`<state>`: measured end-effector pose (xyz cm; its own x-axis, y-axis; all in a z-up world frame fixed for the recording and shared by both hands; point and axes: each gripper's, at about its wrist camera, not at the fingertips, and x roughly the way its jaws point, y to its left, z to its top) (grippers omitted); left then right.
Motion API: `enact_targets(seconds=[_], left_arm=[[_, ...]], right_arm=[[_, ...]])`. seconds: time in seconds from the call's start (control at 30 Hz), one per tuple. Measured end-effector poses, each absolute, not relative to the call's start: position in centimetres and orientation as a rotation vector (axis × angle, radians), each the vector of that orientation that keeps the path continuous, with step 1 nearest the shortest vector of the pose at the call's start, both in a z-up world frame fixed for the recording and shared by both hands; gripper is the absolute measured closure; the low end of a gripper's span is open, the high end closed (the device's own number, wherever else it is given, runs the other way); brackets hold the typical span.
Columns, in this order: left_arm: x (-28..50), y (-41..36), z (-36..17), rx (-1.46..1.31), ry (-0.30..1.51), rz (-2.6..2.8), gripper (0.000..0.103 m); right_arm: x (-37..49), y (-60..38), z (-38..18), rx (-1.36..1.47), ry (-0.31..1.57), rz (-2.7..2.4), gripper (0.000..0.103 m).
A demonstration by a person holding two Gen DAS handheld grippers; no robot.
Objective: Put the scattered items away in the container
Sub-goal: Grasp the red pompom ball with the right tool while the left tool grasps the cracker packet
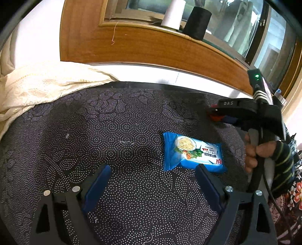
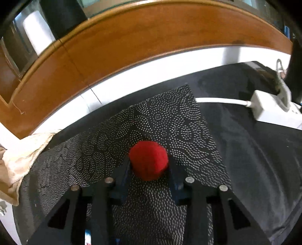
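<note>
— Starting at the left edge of the left wrist view, what is recorded?

— Cream fabric bunched at the left edge, lying over the dotted dark cloth. Above it, a wooden frame carrying a white thread cone and a black thread cone side by side.

— And the left gripper?

— Jaws spread wide, nothing between them. It hovers over the cloth. The blue snack packet lies flat on the cloth, just ahead of the right-hand blue finger, partly overlapped by its tip in view; contact cannot be confirmed.

— Further right?

— The right gripper enters from the right edge, held by a hand with a striped sleeve. Something red shows at its tip, though that patch is blurred.

— The right wrist view, same order?

— Cream fabric again at the left edge, then the dotted cloth over a plain dark surface. At centre the jaws are closed on a red ball, one finger pressing each side, above the cloth. At far right, a white power strip with its cable rests on the dark surface.
</note>
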<state>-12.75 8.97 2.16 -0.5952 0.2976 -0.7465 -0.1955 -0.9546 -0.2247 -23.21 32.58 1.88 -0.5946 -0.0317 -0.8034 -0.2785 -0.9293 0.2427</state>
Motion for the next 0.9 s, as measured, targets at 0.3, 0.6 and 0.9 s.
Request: enact_targets(seconds=[0.3, 0.6, 0.9], left_arm=[[-11.8, 10.3, 3.0, -1.165, -0.069, 2.525, 0.011], [-12.3, 11.1, 2.1, -1.126, 0.111, 2.503, 0.011], [-13.2, 14.3, 2.1, -0.972, 0.469, 2.368, 0.011]], right_arm=[[-15.5, 31.9, 6.1, -1.168, 0.498, 2.704, 0.064], [-7.3, 32.1, 6.6, -1.104, 0.551, 2.756, 0.064], [-4.3, 32.2, 4.9, -1.115, 0.612, 2.763, 0.064]])
